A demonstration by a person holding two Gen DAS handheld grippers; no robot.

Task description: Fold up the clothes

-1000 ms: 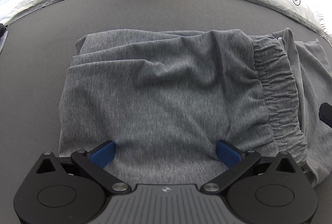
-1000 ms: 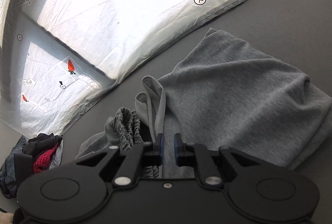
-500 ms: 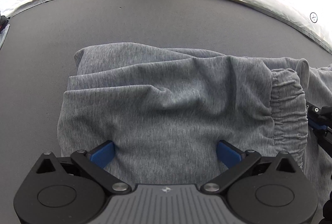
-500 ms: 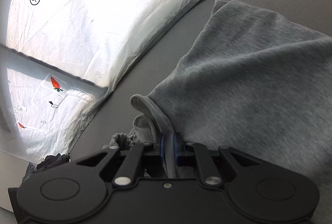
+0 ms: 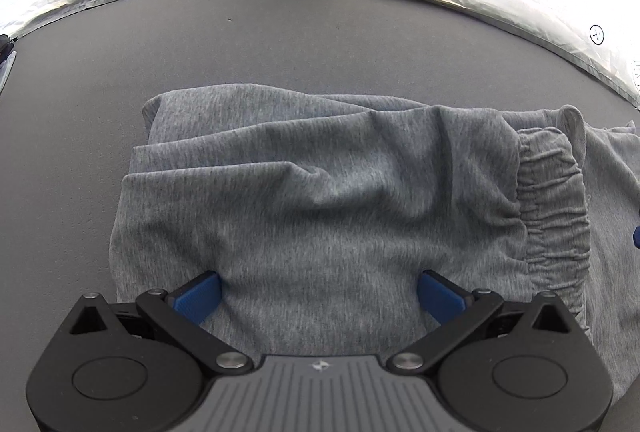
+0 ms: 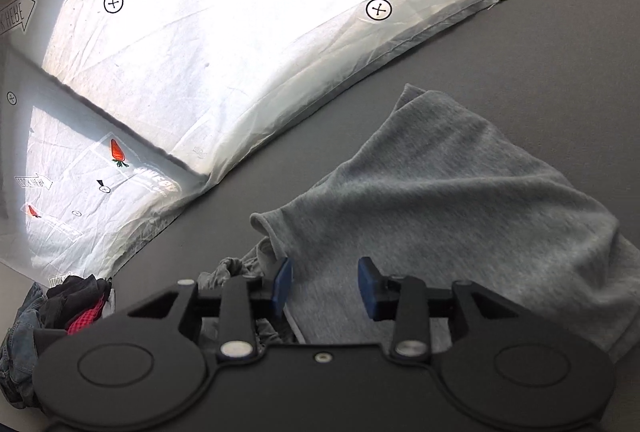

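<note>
Nearest, the left gripper (image 5: 318, 296) presses spread fingers onto the folded grey shorts (image 5: 320, 200) on the bench (image 5: 280, 44). The right gripper (image 6: 325, 282), fingers just parted, pinches nothing. Farther off, the loose hem (image 6: 264, 222) could flop open once released.

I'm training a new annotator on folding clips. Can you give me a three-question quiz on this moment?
1. True or false: the right gripper is clamped on the grey garment.
2. Which lies on the dark table? A) a folded grey garment B) a striped towel C) a pair of socks
3. Fill in: the left gripper has its jaws spread ____ over the cloth.

Key: 1 false, its jaws have just been opening and grip nothing; 2 A; 3 wide.
</note>
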